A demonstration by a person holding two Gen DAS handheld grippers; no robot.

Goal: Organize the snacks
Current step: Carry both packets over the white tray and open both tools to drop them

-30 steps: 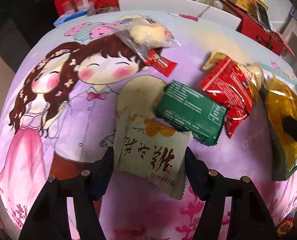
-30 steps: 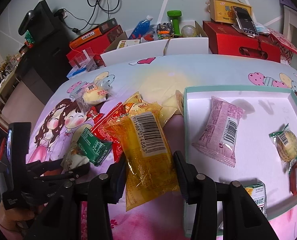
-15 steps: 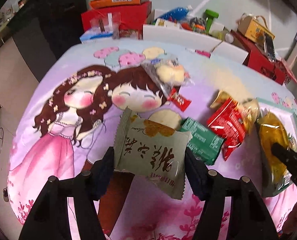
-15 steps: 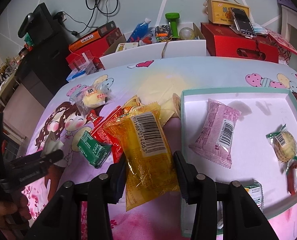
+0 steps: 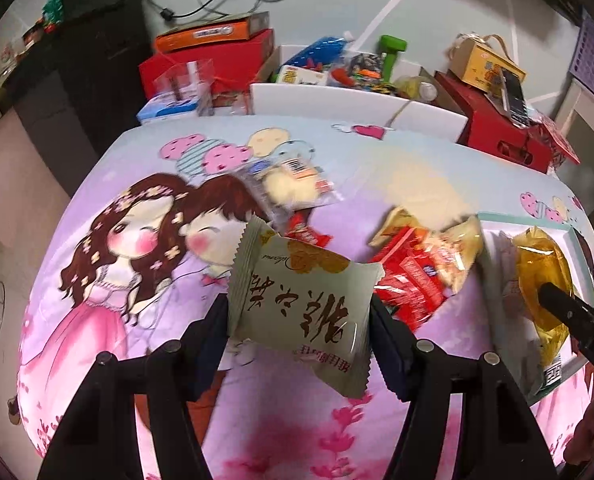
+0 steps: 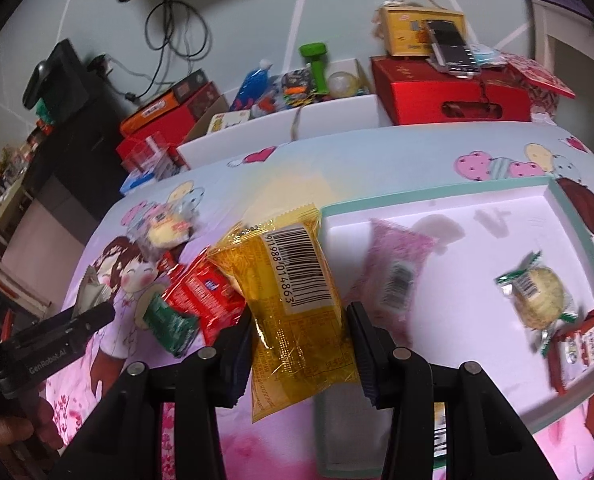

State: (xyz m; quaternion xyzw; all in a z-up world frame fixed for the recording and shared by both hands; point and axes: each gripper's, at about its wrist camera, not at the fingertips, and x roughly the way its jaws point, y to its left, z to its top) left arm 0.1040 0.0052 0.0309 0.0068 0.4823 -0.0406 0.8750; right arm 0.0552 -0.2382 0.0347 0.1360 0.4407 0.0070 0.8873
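Observation:
My left gripper (image 5: 299,312) is shut on a pale green snack packet (image 5: 301,300) with dark characters and holds it above the cartoon cloth. My right gripper (image 6: 297,320) is shut on a yellow snack packet (image 6: 289,288) with a barcode, held over the near left edge of the white tray (image 6: 437,196). The tray holds a pink packet (image 6: 397,268), a round cookie packet (image 6: 537,296) and a red packet (image 6: 581,348). On the cloth lie a red packet (image 6: 201,292), a green packet (image 6: 169,320) and a clear bun packet (image 5: 293,184).
White bins (image 5: 353,100), red boxes (image 6: 449,96) and a yellow carton (image 6: 413,28) stand along the table's far edge. A black cabinet (image 5: 93,52) is at the far left. The left gripper also shows at the left of the right wrist view (image 6: 53,344).
Both grippers have risen with their packets. The right one has moved toward the tray with the yellow packet. The left one has lifted the pale green packet away from the cloth.

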